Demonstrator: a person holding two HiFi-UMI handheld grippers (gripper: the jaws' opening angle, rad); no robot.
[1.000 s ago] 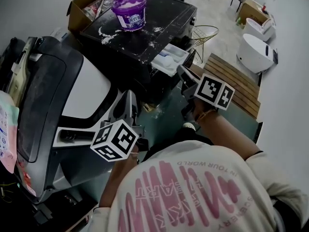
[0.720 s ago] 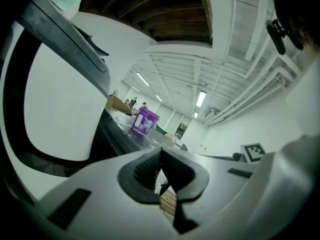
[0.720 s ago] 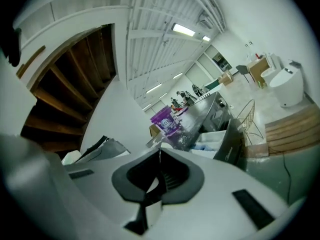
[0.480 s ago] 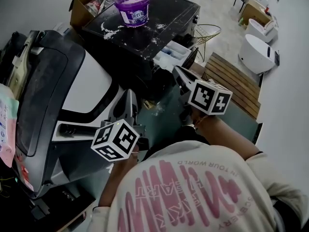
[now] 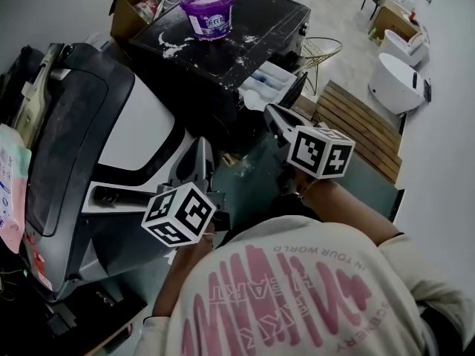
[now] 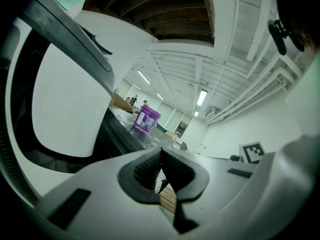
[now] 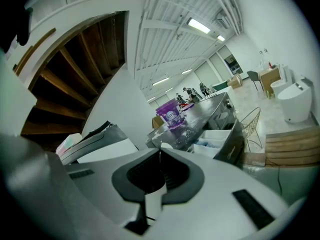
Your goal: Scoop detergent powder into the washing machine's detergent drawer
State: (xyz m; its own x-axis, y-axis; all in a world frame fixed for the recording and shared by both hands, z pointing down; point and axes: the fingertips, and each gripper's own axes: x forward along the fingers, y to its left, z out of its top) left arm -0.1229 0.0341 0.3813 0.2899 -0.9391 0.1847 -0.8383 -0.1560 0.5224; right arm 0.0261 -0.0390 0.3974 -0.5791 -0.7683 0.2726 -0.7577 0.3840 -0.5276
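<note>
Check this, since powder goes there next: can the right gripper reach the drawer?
Probably yes: the drawer stands open, facing the right gripper, and nothing shows between them.

The purple detergent tub [image 5: 211,7] stood upright on the powder-strewn black top of the washing machine [image 5: 245,32], well ahead of the right gripper [image 5: 272,111]. The white detergent drawer [image 5: 269,84] stuck out open from the machine's front, near that gripper's tips.

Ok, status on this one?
Left gripper shut, right gripper shut. Drawer open, tub on washer top. Nothing blocking drawer.
</note>
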